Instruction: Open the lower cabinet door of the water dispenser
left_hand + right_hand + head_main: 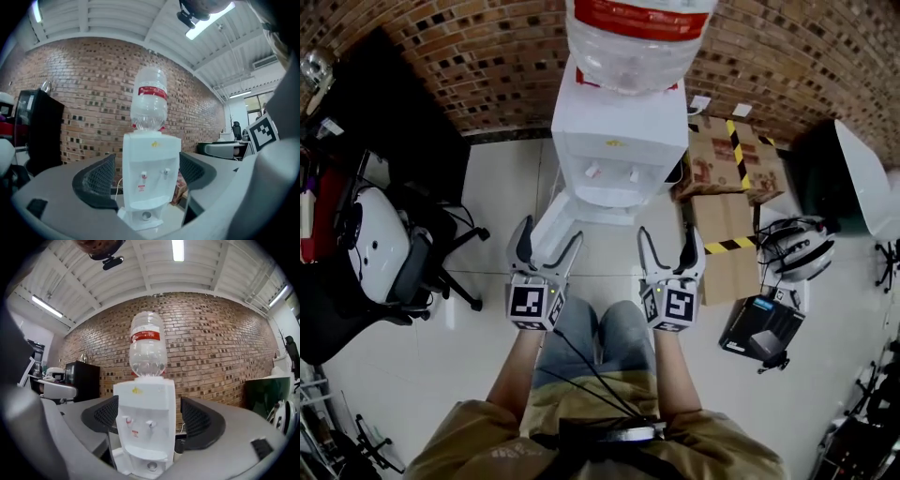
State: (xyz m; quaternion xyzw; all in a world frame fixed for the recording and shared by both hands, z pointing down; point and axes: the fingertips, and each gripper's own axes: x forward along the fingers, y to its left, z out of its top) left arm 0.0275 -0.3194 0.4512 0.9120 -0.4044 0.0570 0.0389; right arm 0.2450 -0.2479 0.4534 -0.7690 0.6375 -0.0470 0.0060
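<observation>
The white water dispenser (pixel 619 141) stands against the brick wall with a clear bottle (pixel 633 37) on top. Both gripper views show its two taps and drip tray head-on: dispenser (pixel 150 178), dispenser (pixel 144 427). A white panel (pixel 551 225) juts from its base toward me, apparently the lower door swung out. My left gripper (pixel 548 234) hangs open and empty just in front of that panel. My right gripper (pixel 669 236) is open and empty too, level with it in front of the dispenser. The dark ribbed pads (pixel 96 180) (pixel 201 420) stand wide apart.
A black office chair (pixel 422 262) and a white rounded device (pixel 373 234) are at the left. At the right lie cardboard boxes (pixel 722 178), a white headset (pixel 797 248) and a black box (pixel 761 328). My legs (pixel 591 337) are below the grippers.
</observation>
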